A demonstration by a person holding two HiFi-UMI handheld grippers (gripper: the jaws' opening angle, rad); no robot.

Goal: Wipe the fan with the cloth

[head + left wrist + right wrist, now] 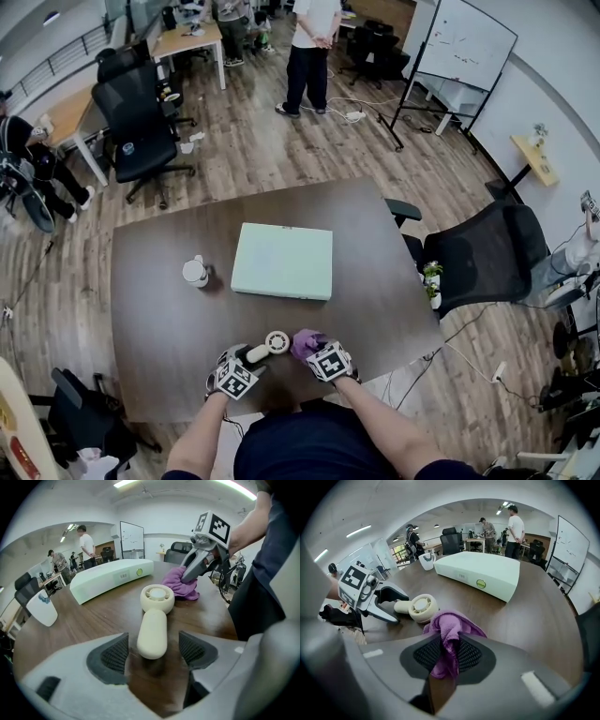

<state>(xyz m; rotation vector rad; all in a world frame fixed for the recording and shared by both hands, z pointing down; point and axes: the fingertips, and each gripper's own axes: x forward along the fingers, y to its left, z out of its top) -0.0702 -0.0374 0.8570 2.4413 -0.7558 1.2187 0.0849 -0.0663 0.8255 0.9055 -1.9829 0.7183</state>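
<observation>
On the dark wooden counter (pixel 375 244), close to the edge nearest the person, the small cream fan (pixel 154 616) lies flat with its round head facing up and its handle pointing back toward the left gripper (pixel 153 656). That gripper's jaws stand spread, one ribbed pad on either side of the handle's rounded end, with a gap of bare wood showing on each side, so the handle sits between them without being squeezed. The right gripper (pixel 447 656) has its jaws pressed together on the purple cloth (pixel 450 630), which is pinched in a bunched fold between the pads; the rest of it spills out in front of the tips and rests on the counter. From the left gripper view the cloth sits just beyond the fan's head, to its right – whether fabric actually touches the fan I cannot tell. In the head view the two grippers are side by side low in the frame, both angled downward, with the fan's head between their tips. Farther across the counter lies a flat pale green box (pixel 283 261), and left of it stands a small white cup (pixel 195 272), both well apart from the fan. A black office chair (pixel 483 253) is drawn up at the counter's right side.
</observation>
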